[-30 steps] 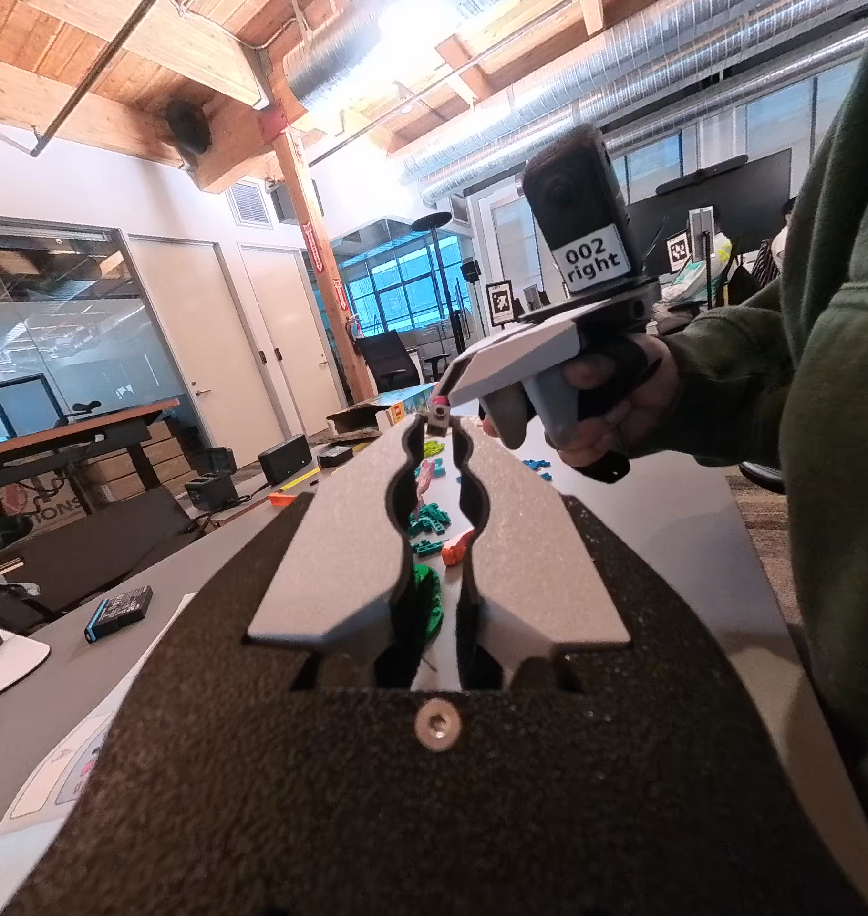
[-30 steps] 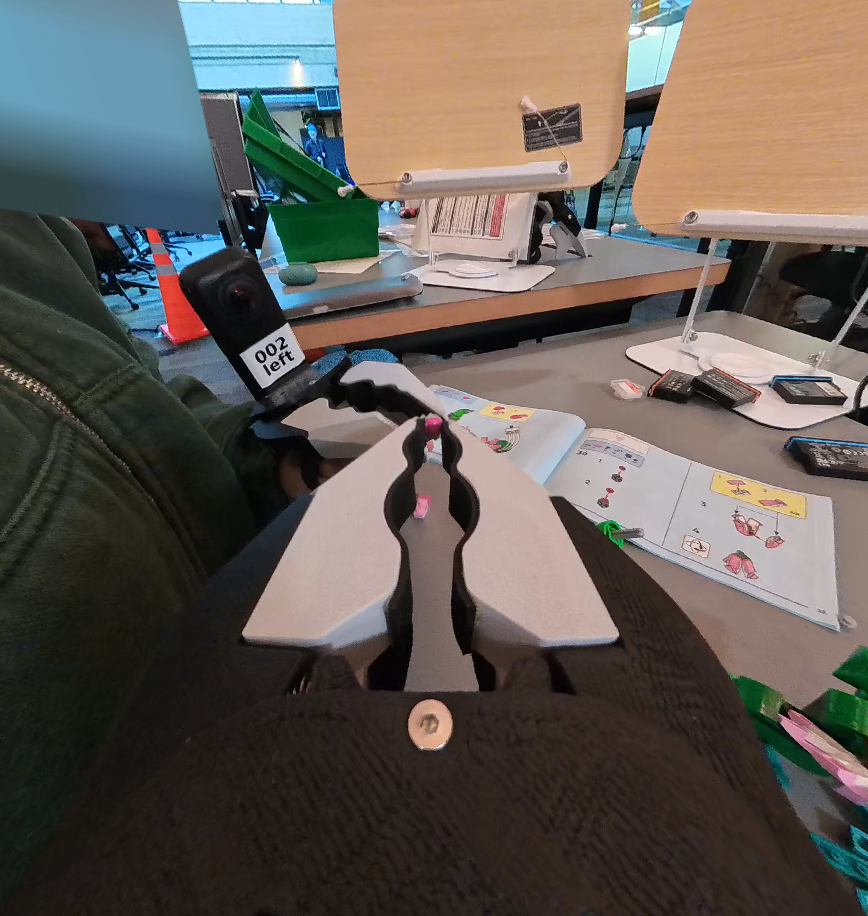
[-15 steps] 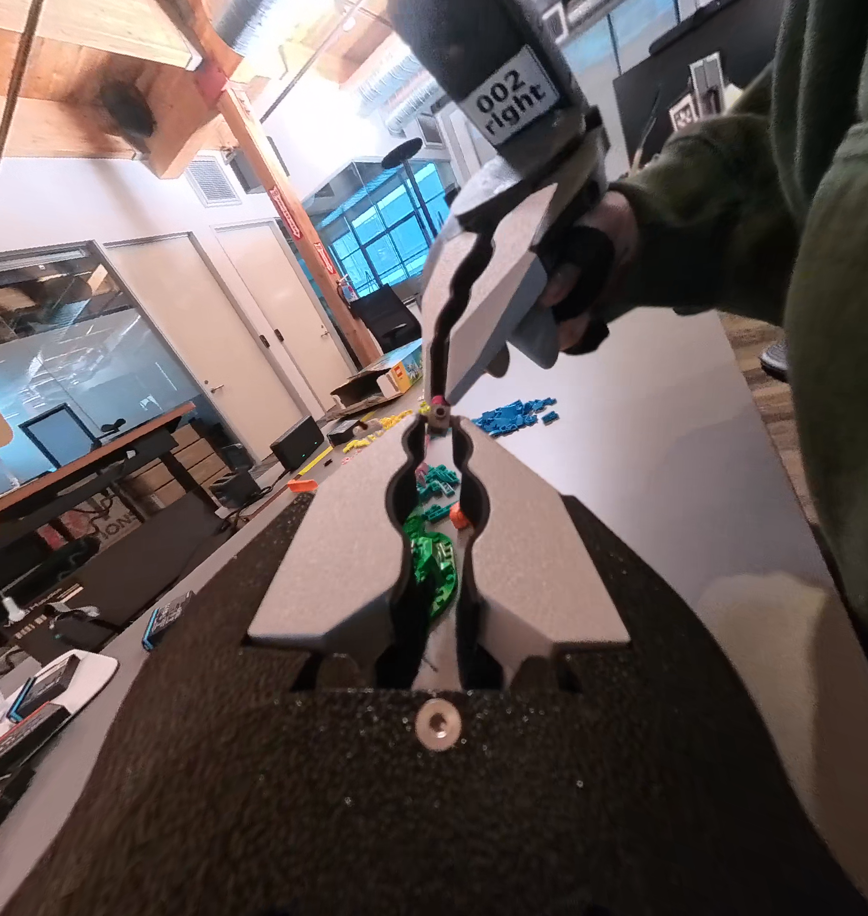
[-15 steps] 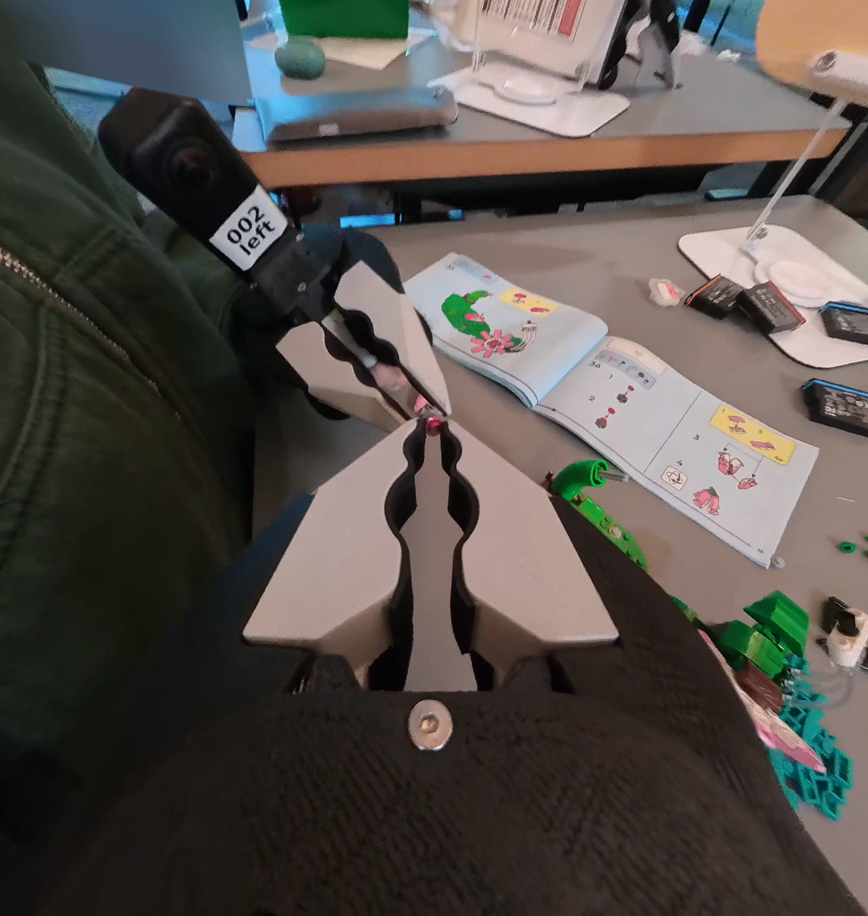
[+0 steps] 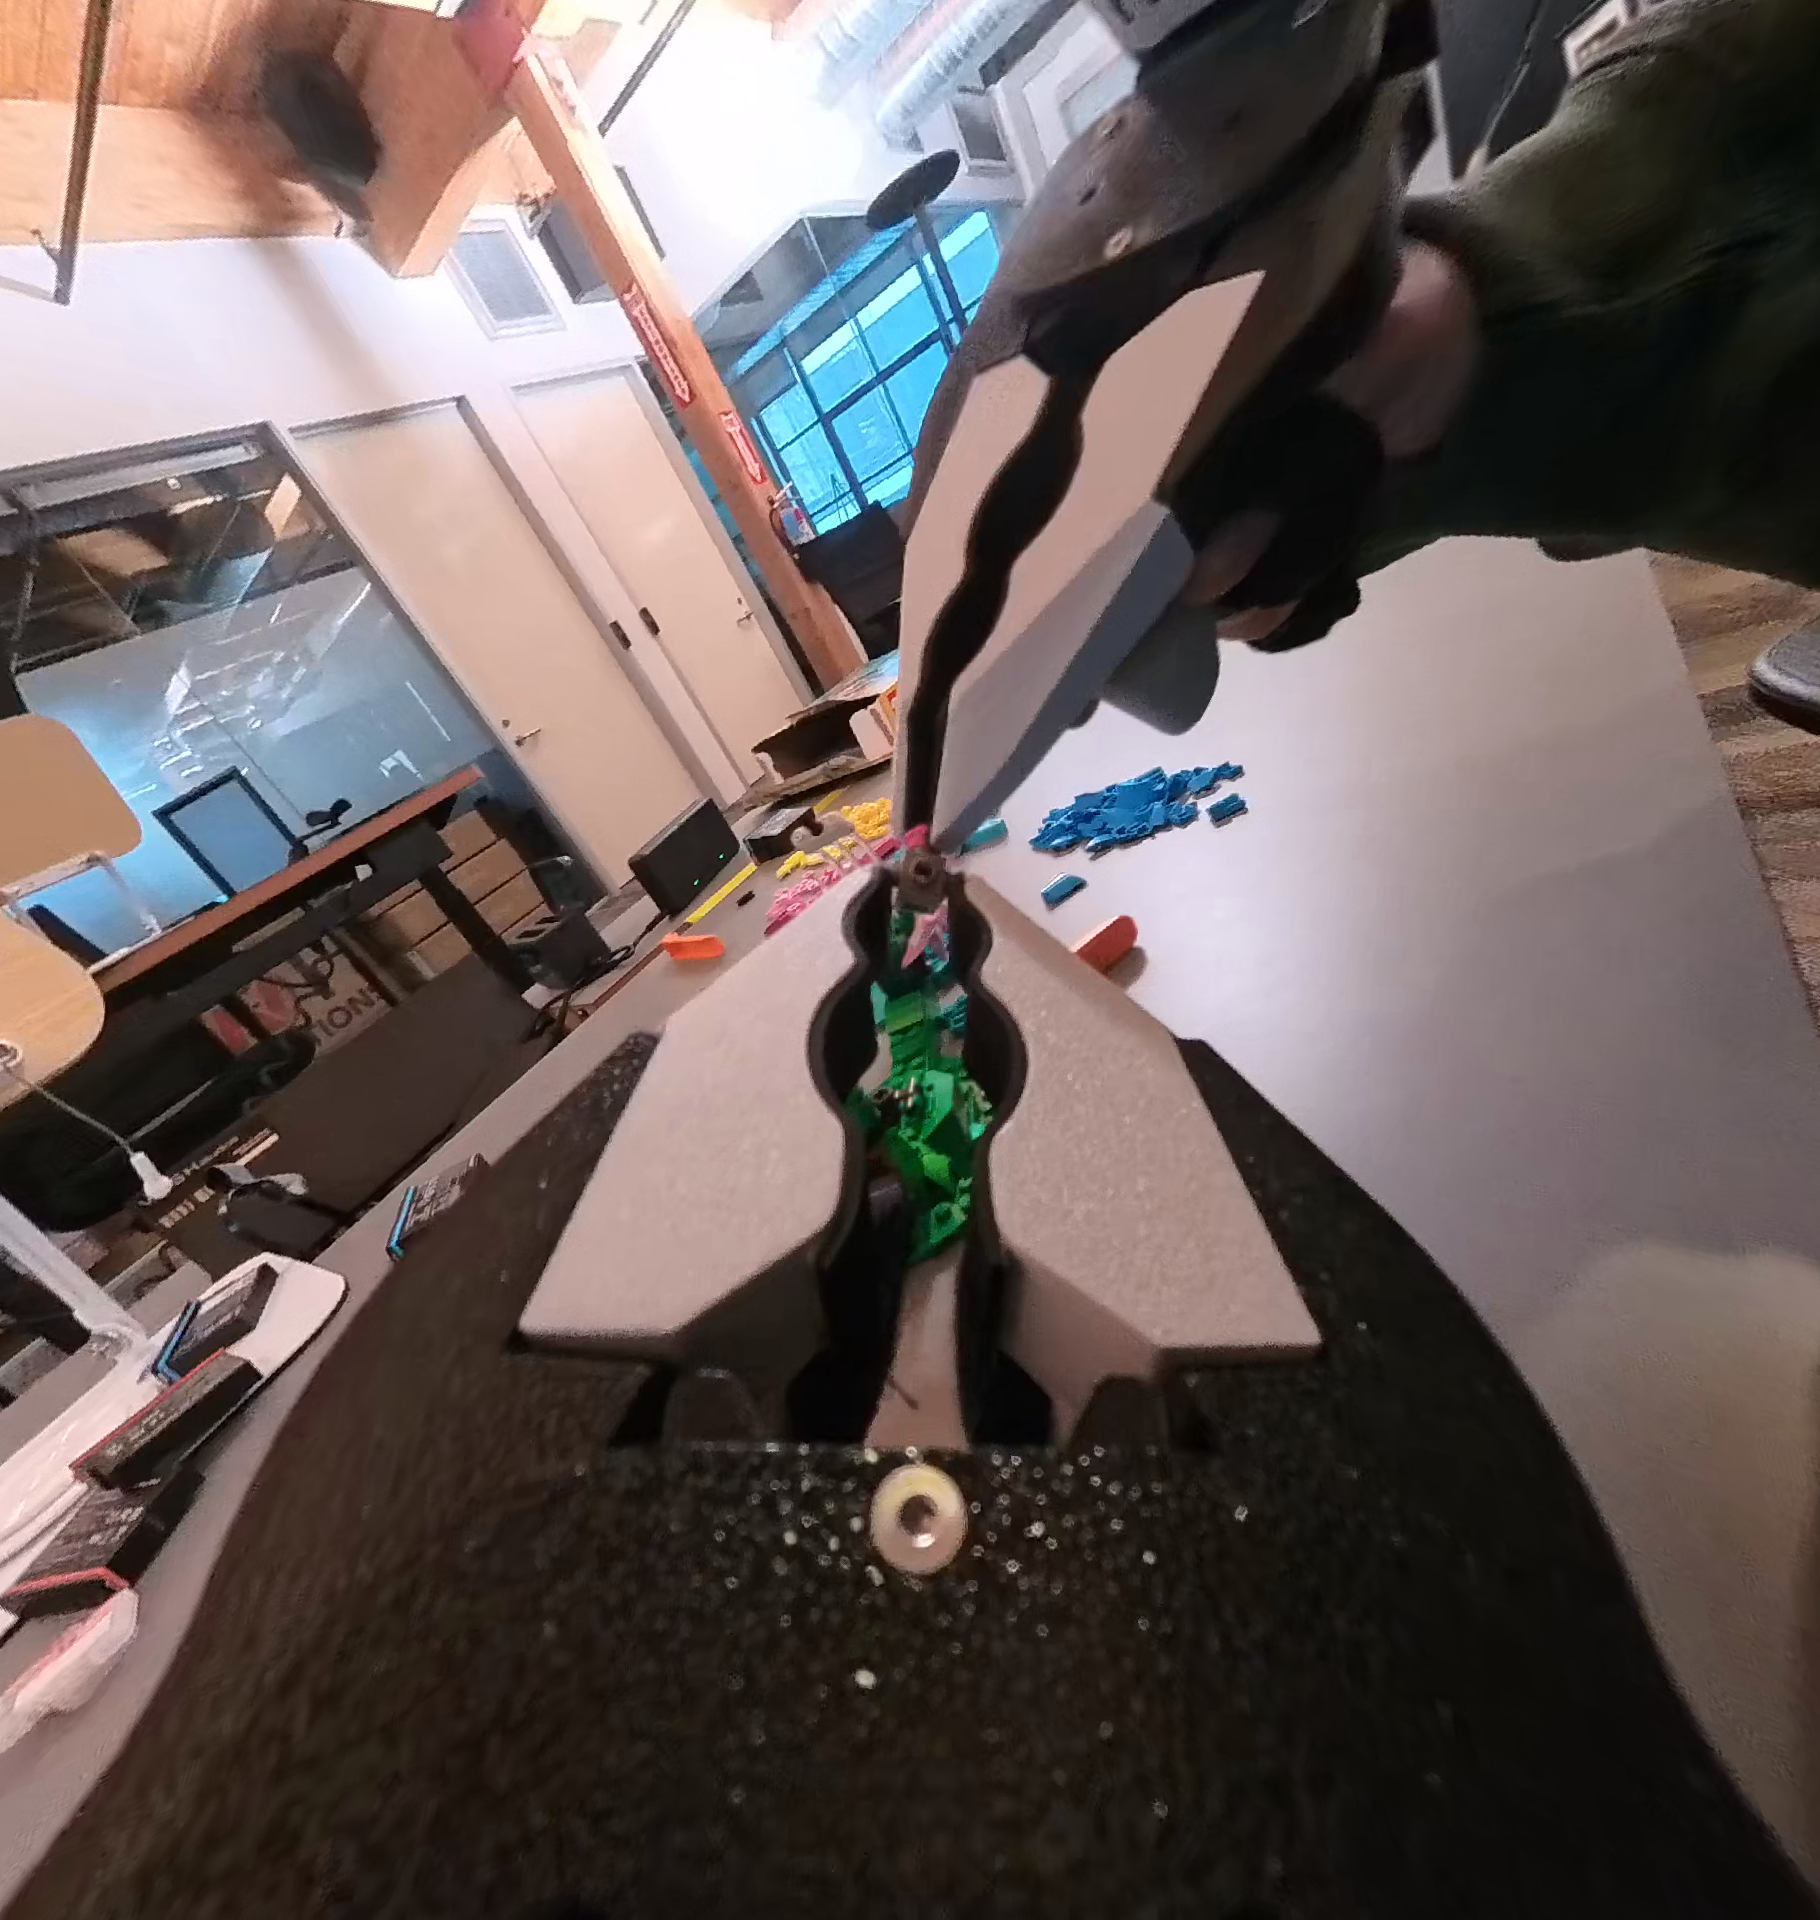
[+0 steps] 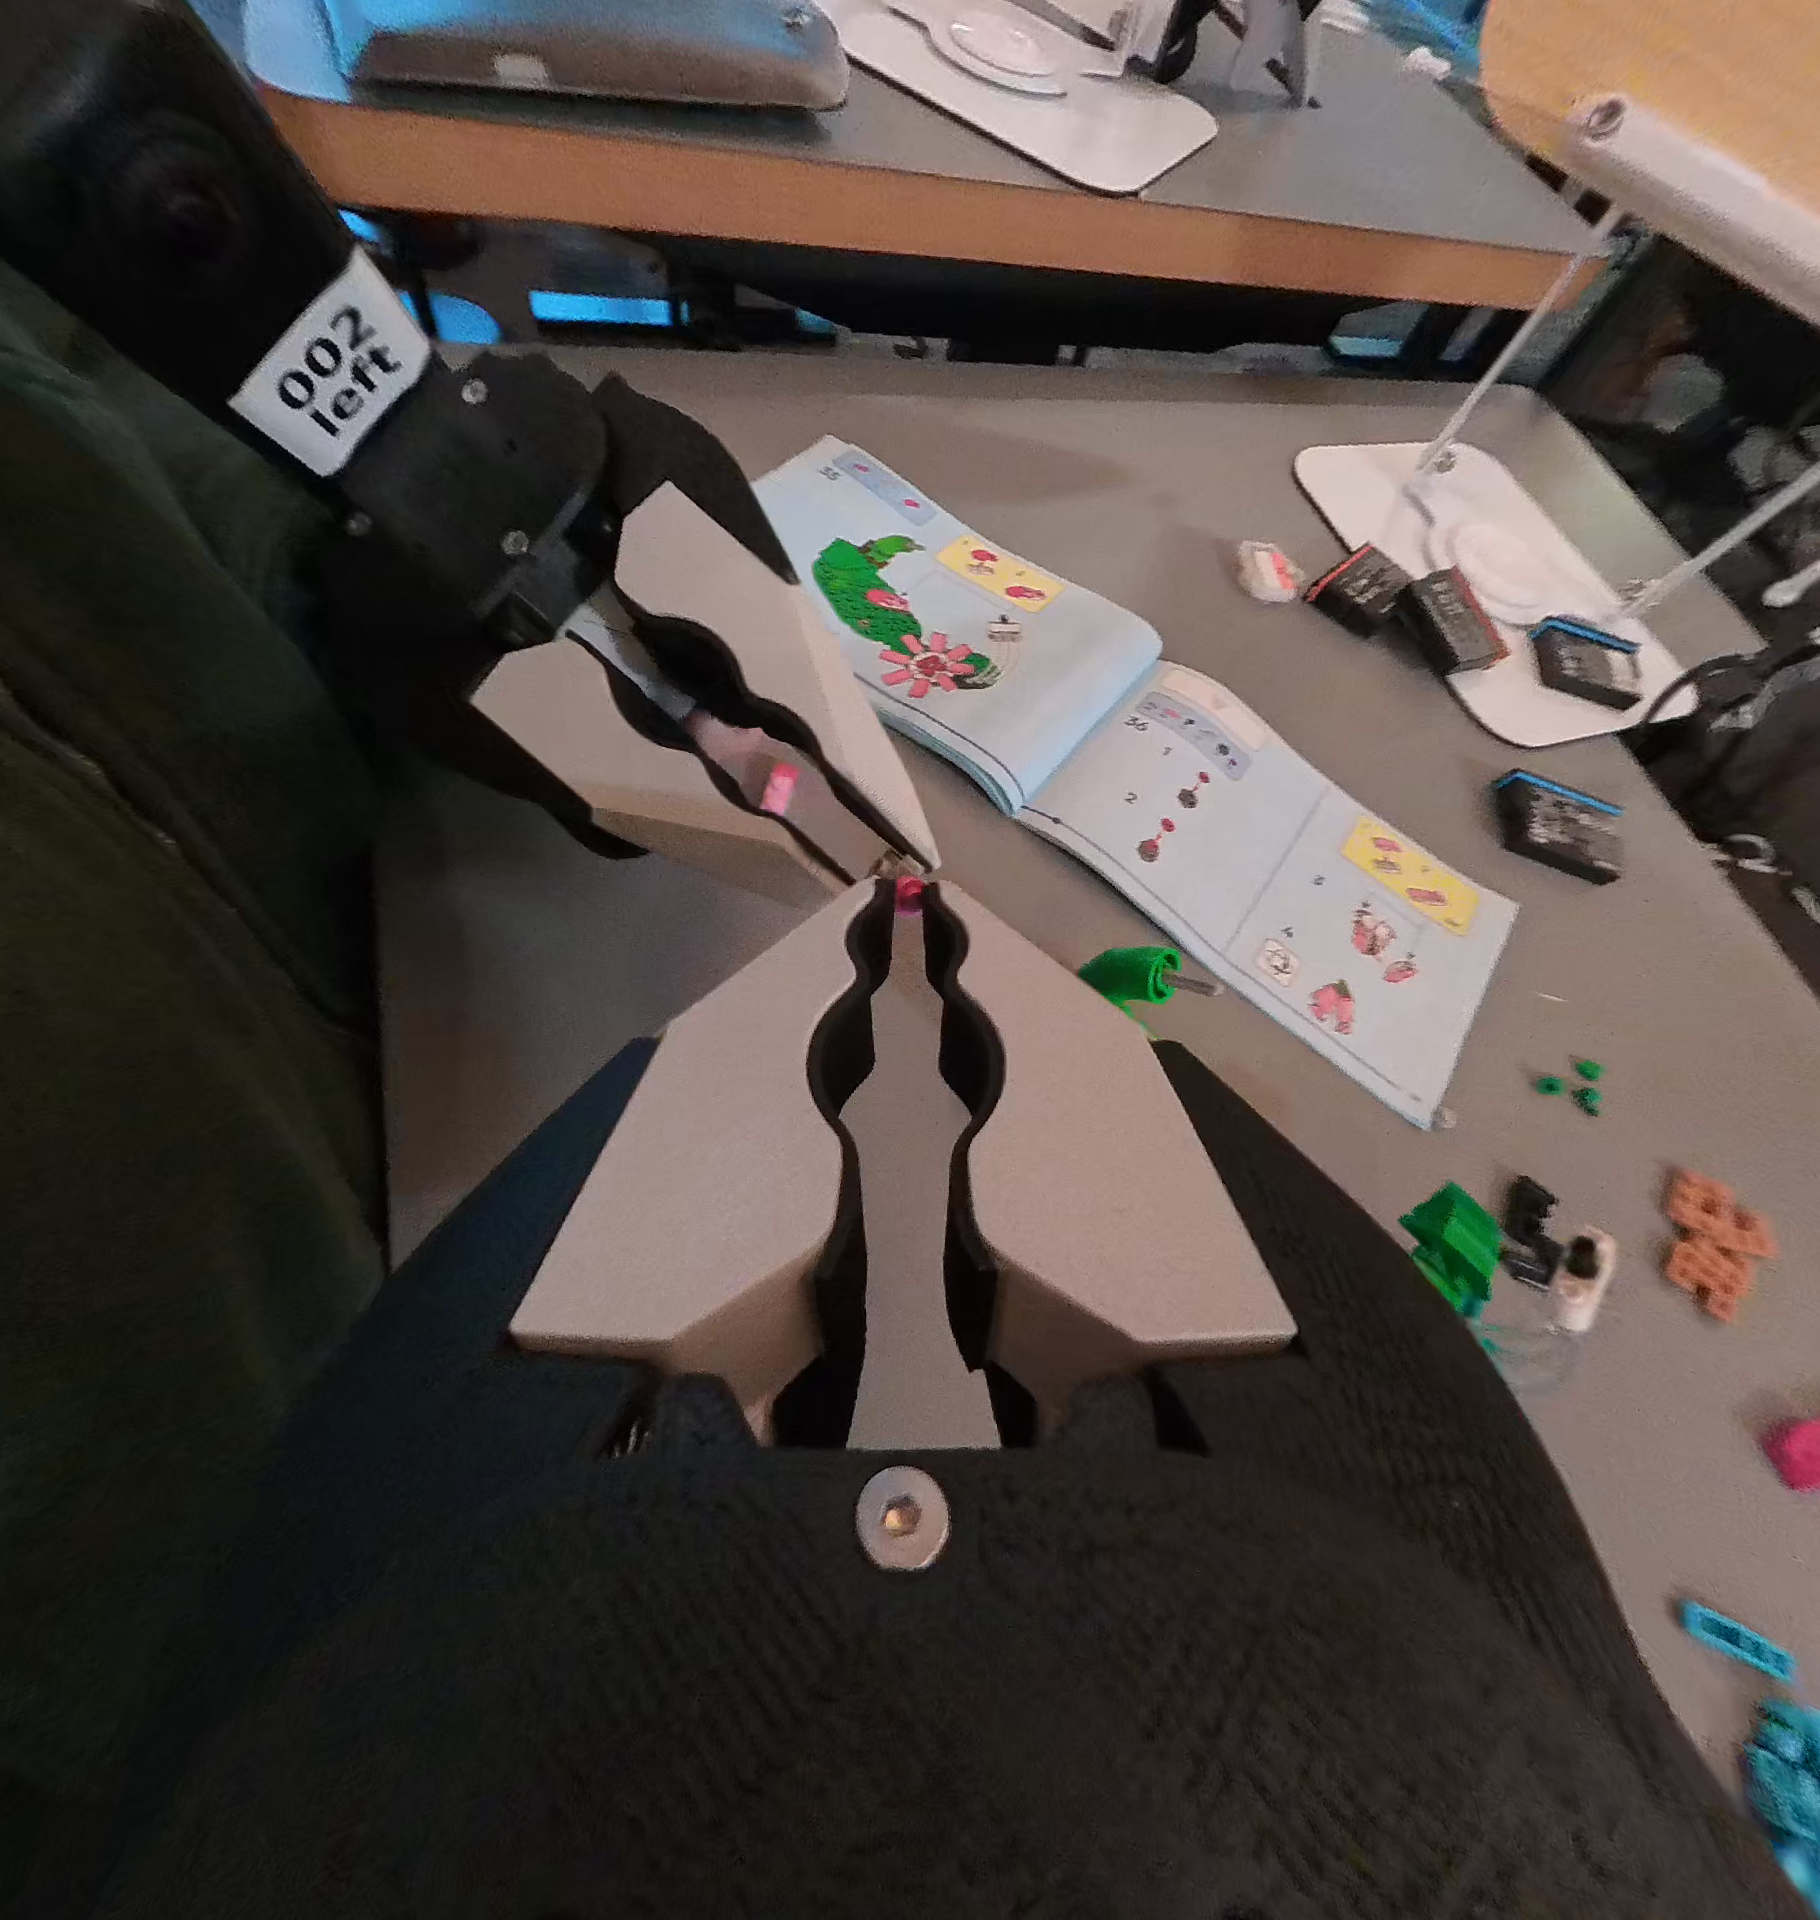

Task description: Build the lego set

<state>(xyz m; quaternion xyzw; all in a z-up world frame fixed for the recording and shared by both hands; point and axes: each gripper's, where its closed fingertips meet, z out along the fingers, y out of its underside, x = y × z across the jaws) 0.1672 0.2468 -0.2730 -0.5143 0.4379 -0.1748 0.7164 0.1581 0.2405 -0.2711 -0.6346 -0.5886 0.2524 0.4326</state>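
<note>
Your left gripper (image 5: 921, 881), white-labelled at upper left of the right wrist view, clamps a dark piece (image 5: 924, 868) tip-to-tip against your right gripper (image 6: 907, 896), clamped on a pink piece (image 6: 908, 891).

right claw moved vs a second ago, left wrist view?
Yes. The right claw has swung from level to steeply tip-down, and its tips now meet the left claw; the left camera itself tilted, shifting the wooden post.

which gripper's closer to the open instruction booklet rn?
Hard to call. In the right wrist view both tips meet: left gripper and right gripper, each pinching a tiny piece. The instruction booklet lies just beyond them; the left looks marginally nearer.
</note>
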